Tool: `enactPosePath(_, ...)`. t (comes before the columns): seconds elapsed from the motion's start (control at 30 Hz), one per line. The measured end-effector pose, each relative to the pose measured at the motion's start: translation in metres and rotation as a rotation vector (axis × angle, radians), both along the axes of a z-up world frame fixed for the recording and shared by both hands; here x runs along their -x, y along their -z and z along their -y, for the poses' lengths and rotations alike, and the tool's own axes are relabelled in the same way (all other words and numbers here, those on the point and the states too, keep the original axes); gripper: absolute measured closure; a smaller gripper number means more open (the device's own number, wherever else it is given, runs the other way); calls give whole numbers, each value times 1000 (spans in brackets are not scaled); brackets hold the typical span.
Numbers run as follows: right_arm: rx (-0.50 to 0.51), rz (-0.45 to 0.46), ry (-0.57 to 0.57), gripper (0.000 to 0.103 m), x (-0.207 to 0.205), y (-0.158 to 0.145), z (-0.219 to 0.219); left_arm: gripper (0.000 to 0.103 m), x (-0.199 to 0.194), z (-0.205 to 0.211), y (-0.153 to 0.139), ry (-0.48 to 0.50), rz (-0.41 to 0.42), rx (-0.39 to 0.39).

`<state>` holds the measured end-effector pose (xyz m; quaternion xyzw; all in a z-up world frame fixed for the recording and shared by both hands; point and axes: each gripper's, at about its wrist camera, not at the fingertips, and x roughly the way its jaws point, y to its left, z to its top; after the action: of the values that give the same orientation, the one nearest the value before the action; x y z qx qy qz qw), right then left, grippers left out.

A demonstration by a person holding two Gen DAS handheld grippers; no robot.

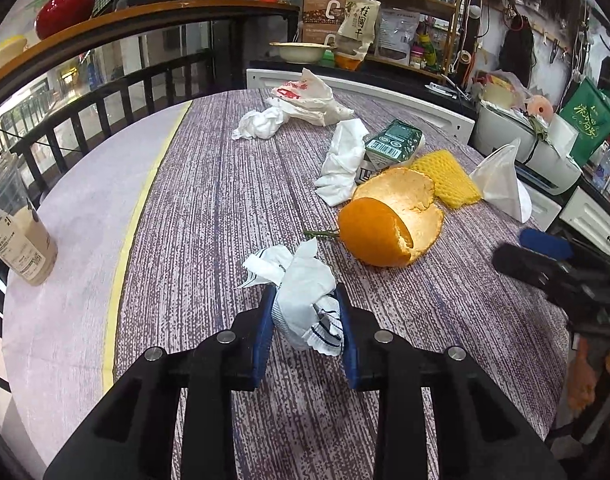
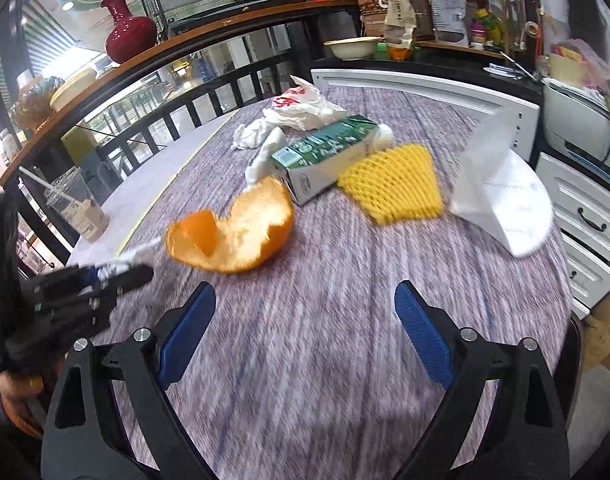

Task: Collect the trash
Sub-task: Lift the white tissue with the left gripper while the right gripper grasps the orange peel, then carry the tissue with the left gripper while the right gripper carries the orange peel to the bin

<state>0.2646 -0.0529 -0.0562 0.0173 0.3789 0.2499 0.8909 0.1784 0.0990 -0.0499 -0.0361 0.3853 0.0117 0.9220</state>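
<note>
My left gripper [image 1: 305, 292] is shut on a crumpled white wrapper with dark stripes [image 1: 305, 296], low over the purple striped table [image 1: 209, 200]. Just beyond it lies an orange peel [image 1: 389, 224], then a white tissue [image 1: 341, 160], a green carton [image 1: 393, 144] and a yellow foam net [image 1: 445, 176]. In the right wrist view my right gripper [image 2: 305, 288] stands open over bare cloth with nothing between its pads. The orange peel [image 2: 233, 232] lies ahead of it to the left. The left gripper [image 2: 85, 284] shows at the left edge with the wrapper [image 2: 121, 264].
A white mask [image 2: 501, 192] lies at the table's right edge. A crumpled tissue [image 1: 261, 124] and a red-printed plastic bag [image 1: 309, 98] lie at the far side. A plastic cup with a straw [image 2: 77, 204] stands at the left rim. White drawers [image 2: 585, 220] stand on the right.
</note>
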Motion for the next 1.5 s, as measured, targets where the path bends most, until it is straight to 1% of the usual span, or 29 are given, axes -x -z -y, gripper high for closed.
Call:
enactPosePath(0.07, -7, -18, -5, 14, -15, 1, -12, 74, -1, -1, 1, 5, 0, 12)
enactPosePath(0.2, 7, -26, -12, 27, -39, 5, -28, 74, -2, -4, 3, 12, -8, 28)
enactPosePath(0.23, 6, -34, -23, 29, -45, 7, -33, 74, -1, -5, 3, 13, -7, 30)
enactPosePath(0.3, 19, -51, -35, 38, -55, 11, -40, 74, -2, -6, 3, 14, -8, 37)
enactPosePath(0.33, 28, -58, -36, 40, -59, 14, -43, 74, -2, -6, 3, 16, -8, 40)
enactPosePath(0.37, 34, -63, -37, 45, -61, 16, -46, 74, -2, -6, 3, 18, -6, 39)
enactPosePath(0.4, 40, -70, -43, 52, -64, 18, -49, 74, -1, -6, 4, 19, -5, 38)
enactPosePath(0.43, 47, -80, -53, 56, -66, 21, -52, 74, -1, -5, 4, 22, -6, 37)
enactPosePath(0.47, 54, -86, -61, 62, -66, 23, -56, 74, -2, -5, 4, 24, -7, 37)
enactPosePath(0.5, 69, -87, -70, 70, -65, 26, -59, 74, -1, -5, 5, 24, -7, 38)
enactPosePath(0.53, 88, -83, -73, 74, -63, 28, -61, 74, -1, -5, 5, 25, -7, 40)
enactPosePath(0.57, 111, -75, -72, 81, -60, 29, -64, 74, -1, -5, 4, 26, -6, 41)
enactPosePath(0.63, 120, -63, -65, 84, -56, 28, -63, 74, 0, -6, 3, 23, -3, 39)
enactPosePath(0.7, 109, -58, -72, 88, -51, 26, -61, 74, 2, -6, 3, 21, 0, 41)
enactPosePath(0.83, 108, -17, -75, 93, -33, 16, -52, 74, 3, -4, 2, 19, 4, 40)
enactPosePath(1.0, 89, 28, -48, 94, -10, -1, -29, 74, 8, 1, -3, 23, 20, 26)
enactPosePath(1.1, 65, 40, -32, 94, 1, -9, -13, 74, 10, 5, -4, 25, 22, 23)
enactPosePath(1.23, 81, 93, -3, 94, 19, -20, 8, 74, 13, 16, -5, 45, 25, 12)
enactPosePath(1.37, 92, 119, 25, 94, 35, -24, 27, 74, 18, 29, -8, 73, 31, 0)
enactPosePath(1.5, 81, 116, 55, 94, 47, -23, 52, 74, 22, 41, -9, 95, 32, -5)
